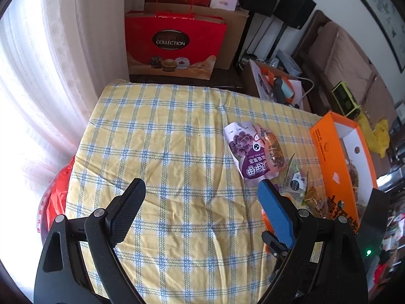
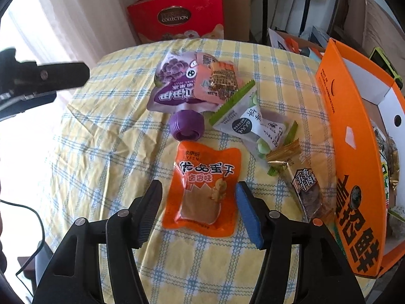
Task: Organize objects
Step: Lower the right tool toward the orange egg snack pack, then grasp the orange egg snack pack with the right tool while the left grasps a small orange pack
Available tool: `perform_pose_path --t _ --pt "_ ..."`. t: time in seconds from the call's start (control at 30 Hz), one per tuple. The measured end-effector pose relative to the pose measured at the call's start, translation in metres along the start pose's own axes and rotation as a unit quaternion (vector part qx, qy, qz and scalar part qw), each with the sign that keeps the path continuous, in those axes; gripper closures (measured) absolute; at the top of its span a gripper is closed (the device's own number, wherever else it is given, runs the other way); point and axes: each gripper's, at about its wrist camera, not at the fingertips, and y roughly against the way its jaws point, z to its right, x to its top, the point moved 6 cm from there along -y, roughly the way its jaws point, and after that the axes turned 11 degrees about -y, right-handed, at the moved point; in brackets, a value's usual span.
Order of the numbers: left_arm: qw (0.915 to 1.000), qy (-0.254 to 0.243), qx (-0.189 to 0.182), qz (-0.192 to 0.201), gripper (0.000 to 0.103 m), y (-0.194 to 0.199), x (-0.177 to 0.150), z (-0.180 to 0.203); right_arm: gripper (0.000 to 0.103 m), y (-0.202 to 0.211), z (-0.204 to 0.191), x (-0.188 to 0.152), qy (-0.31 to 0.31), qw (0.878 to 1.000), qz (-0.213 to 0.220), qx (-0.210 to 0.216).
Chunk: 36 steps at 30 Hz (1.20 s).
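- Right tongs (image 2: 198,211): held apart, straddling the lower half of the orange pouch (image 2: 202,190); a gap shows between each pad and the pouch, so nothing is clamped.
- Orange pouch: lies flat on the checked cloth of the desk (image 2: 101,152), just below the purple cap (image 2: 187,124); in the left view only slivers of it show behind the blue pad.
- Left tongs (image 1: 202,210): wide apart over bare cloth, empty.
- Purple pouch (image 2: 172,81): printed side up, text upside down; its right part is covered by a pink packet (image 2: 215,81).
- Green-edged packet (image 2: 243,119): lies beside the pink one; its lower end is overlapped by a gold-ended wrapper (image 2: 303,185), whose print is too small to read.
- Orange box (image 2: 354,177): open, at the desk's right edge; its contents are mostly hidden by the near wall and cut off by the frame.
- Red bag (image 1: 174,45): stands beyond the desk; its logo's upper line is blurred.
- Dark shape at the left edge of the right view: the other tool, partly out of frame.
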Motion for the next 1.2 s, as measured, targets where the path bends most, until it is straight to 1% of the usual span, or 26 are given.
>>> perform_pose_path --t 0.1,0.2,0.23,0.27,0.33,0.4,0.67,0.93,1.0,1.07,1.13,1.2 --pt "1.0000 -0.001 -0.002 -0.005 0.014 -0.004 0.000 0.001 0.042 -0.002 -0.002 -0.001 0.009 1.000 0.000 -0.012" --pt "1.0000 -0.001 -0.005 -0.007 0.014 -0.007 0.000 0.004 0.048 -0.002 -0.004 -0.003 0.017 1.000 0.003 -0.013" --pt "1.0000 -0.001 -0.005 -0.008 0.014 -0.008 0.000 0.005 0.052 -0.001 -0.005 -0.003 0.018 1.000 0.006 -0.009" --pt "0.9999 -0.002 -0.006 -0.009 0.014 -0.009 0.000 0.007 0.058 0.001 -0.006 -0.003 0.019 1.000 0.009 -0.004" --pt "0.9999 -0.004 -0.006 -0.012 0.014 -0.011 0.001 0.010 0.061 0.006 -0.007 -0.002 0.021 1.000 0.019 -0.001" --pt "0.9999 -0.004 -0.009 -0.013 0.014 -0.012 0.003 0.014 0.062 0.005 -0.007 -0.002 0.020 1.000 0.011 0.005" --pt "0.9998 -0.009 -0.018 -0.010 0.014 -0.012 0.016 0.025 0.062 0.010 0.000 0.000 0.006 1.000 0.014 0.021" --pt "0.9991 -0.008 -0.036 -0.019 0.014 -0.024 0.031 0.043 0.062 0.037 0.005 0.002 -0.007 0.999 0.030 0.044" --pt "0.9988 -0.008 -0.043 -0.024 0.016 -0.030 0.036 0.050 0.062 0.044 0.008 0.003 -0.012 0.998 0.033 0.046" --pt "0.9983 -0.009 -0.048 -0.031 0.022 -0.037 0.041 0.057 0.062 0.049 0.011 0.005 -0.015 0.998 0.034 0.047" --pt "0.9980 -0.014 -0.048 -0.039 0.025 -0.045 0.044 0.063 0.062 0.055 0.014 0.007 -0.018 0.998 0.039 0.049" --pt "0.9976 -0.023 -0.041 -0.051 0.035 -0.055 0.047 0.069 0.062 0.059 0.016 0.008 -0.019 0.998 0.041 0.050"
